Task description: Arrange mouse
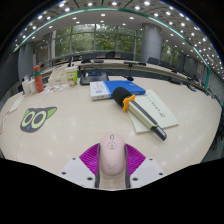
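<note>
In the gripper view, a pale pink mouse [112,152] is seen between the 2 fingers of the gripper [112,160], its length running away from the camera. A purple pad [90,157] is pressed against its left side and a second purple pad [135,157] against its right side, so the mouse is held by a gripper closed narrowly around it. Whether the mouse is lifted or resting cannot be told. Below and ahead, a broad, light beige counter [70,130] is spread out. Beyond the fingers and slightly to the right, a white sheet or booklet [158,108] is laid at an angle, and a black object with a yellow end [138,111] is lying across it. Just behind that, a blue book or box [125,89] is seen, with a white box [100,90] touching its left side. Well apart to the left, a mat printed with a black cat face and green eyes [38,118] is placed flat on the counter. Farther back on the left, several small containers [38,80] are grouped, too small to be identified. Large windows [95,42] and rows of ceiling lights [110,12] are seen at the back of the room.
</note>
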A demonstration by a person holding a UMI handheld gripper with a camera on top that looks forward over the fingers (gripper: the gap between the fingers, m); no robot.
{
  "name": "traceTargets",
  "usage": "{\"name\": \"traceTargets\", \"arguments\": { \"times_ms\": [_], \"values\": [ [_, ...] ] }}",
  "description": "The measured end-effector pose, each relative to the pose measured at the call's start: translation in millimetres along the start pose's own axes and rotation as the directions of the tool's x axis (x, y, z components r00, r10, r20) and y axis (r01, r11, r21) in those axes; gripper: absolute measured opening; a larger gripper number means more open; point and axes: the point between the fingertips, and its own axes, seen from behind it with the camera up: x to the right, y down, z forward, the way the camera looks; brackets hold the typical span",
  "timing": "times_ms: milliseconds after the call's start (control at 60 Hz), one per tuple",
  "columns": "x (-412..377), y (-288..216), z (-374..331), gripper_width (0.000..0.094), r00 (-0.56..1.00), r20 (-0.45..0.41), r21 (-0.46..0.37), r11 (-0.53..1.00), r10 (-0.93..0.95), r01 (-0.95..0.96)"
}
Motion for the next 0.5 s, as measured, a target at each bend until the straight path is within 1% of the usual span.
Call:
{"name": "traceTargets", "arguments": {
  "times_ms": [83,133,267,317,400,450,500],
  "values": [
    [-2,-37,-19,0.0334,0.999,-0.043,0.054,0.999,0.011,-0.008],
    [-5,-68,-35,0.0335,0.997,-0.069,0.097,0.995,0.032,-0.026],
    [-43,-154,-76,0.0335,0.994,-0.092,0.219,0.975,0.055,-0.034],
    [-69,-185,-88,0.0335,0.996,-0.073,0.257,0.966,0.055,-0.035],
    [-126,-217,-95,0.0333,0.999,-0.033,0.301,0.953,0.040,-0.029],
    [-162,-230,-92,0.0333,1.000,0.002,0.301,0.953,0.025,-0.024],
    [-201,-232,-83,0.0333,0.999,0.042,0.288,0.957,0.009,-0.021]
  ]
}}
